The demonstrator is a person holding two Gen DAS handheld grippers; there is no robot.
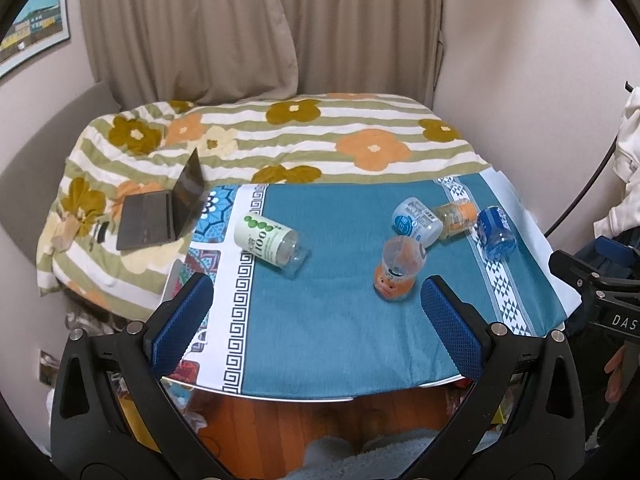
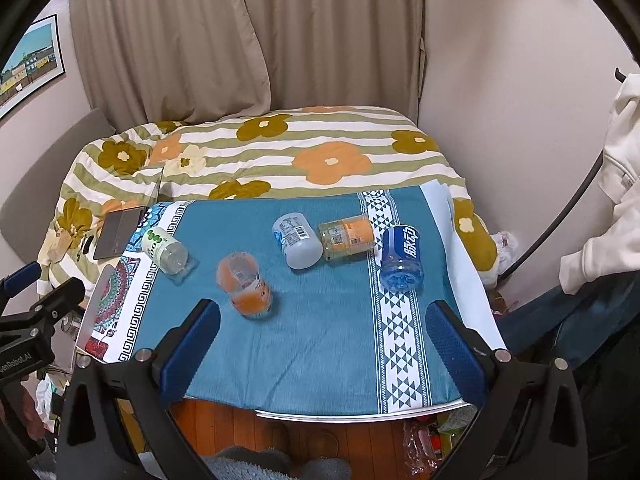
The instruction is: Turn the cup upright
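Observation:
Several cut-bottle cups lie on their sides on the blue tablecloth [image 1: 332,320]. A green-white cup [image 1: 269,243] [image 2: 165,254] lies at the left. An orange cup [image 1: 398,269] [image 2: 244,282] lies near the middle. A white-blue cup [image 1: 416,222] [image 2: 298,240], a yellow-orange cup [image 1: 456,216] [image 2: 348,237] and a blue cup [image 1: 496,232] [image 2: 401,258] lie at the right. My left gripper [image 1: 316,304] is open and empty, above the table's near edge. My right gripper [image 2: 322,328] is open and empty, also near the front edge.
A flowered quilt [image 1: 280,132] lies behind the table, with an open laptop [image 1: 160,212] on its left. Curtains [image 1: 260,28] hang behind. The wooden floor [image 1: 320,420] shows below the table edge. The right gripper's body [image 1: 600,292] stands at the table's right.

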